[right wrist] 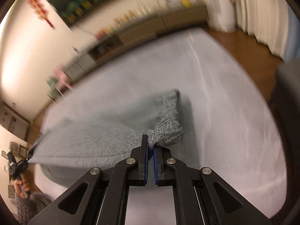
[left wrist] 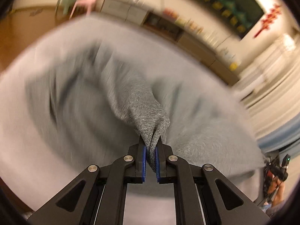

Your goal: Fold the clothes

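A grey knit garment [left wrist: 135, 101] hangs stretched above a pale covered table [left wrist: 33, 150]. My left gripper [left wrist: 150, 146] is shut on a bunched edge of it. My right gripper [right wrist: 151, 146] is shut on another bunched edge of the same garment [right wrist: 105, 131], which spans leftward to the left gripper [right wrist: 20, 166] seen at the far left of the right wrist view. The right gripper also shows in the left wrist view [left wrist: 279, 168] at the far right. Both views are motion-blurred.
The pale table [right wrist: 225, 121] fills most of both views. Wooden floor [right wrist: 243, 45] lies beyond its edge. Low cabinets and shelves [left wrist: 187, 35] line the wall. A pink chair [left wrist: 88, 0] stands at the back. White curtains [right wrist: 253, 9] hang at the right.
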The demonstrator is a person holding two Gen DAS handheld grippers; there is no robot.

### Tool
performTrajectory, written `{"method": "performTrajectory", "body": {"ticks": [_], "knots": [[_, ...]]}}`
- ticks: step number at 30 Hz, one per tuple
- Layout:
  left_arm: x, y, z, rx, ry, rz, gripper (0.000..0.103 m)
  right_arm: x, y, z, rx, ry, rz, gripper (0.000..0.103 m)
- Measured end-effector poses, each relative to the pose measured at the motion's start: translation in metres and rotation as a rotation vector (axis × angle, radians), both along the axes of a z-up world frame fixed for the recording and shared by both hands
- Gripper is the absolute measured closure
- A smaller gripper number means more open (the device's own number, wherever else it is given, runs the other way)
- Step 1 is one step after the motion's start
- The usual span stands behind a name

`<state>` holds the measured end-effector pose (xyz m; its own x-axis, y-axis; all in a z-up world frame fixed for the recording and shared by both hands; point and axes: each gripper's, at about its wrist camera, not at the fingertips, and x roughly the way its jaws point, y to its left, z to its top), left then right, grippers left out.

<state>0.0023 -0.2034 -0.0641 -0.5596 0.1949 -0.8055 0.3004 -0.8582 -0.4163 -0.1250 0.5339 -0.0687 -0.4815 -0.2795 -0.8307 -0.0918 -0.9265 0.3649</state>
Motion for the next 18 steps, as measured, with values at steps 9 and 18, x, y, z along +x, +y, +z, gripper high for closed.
{"method": "performTrajectory", "body": {"ticks": [9, 18], "knots": [[0.003, 0.011, -0.003, -0.052, -0.014, -0.007, 0.095, -0.01, 0.004, -0.044, 0.008, -0.11, -0.018, 0.098], [0.004, 0.015, -0.044, -0.105, -0.109, -0.039, 0.091, 0.002, -0.001, -0.064, 0.08, -0.167, 0.004, 0.101]]}}
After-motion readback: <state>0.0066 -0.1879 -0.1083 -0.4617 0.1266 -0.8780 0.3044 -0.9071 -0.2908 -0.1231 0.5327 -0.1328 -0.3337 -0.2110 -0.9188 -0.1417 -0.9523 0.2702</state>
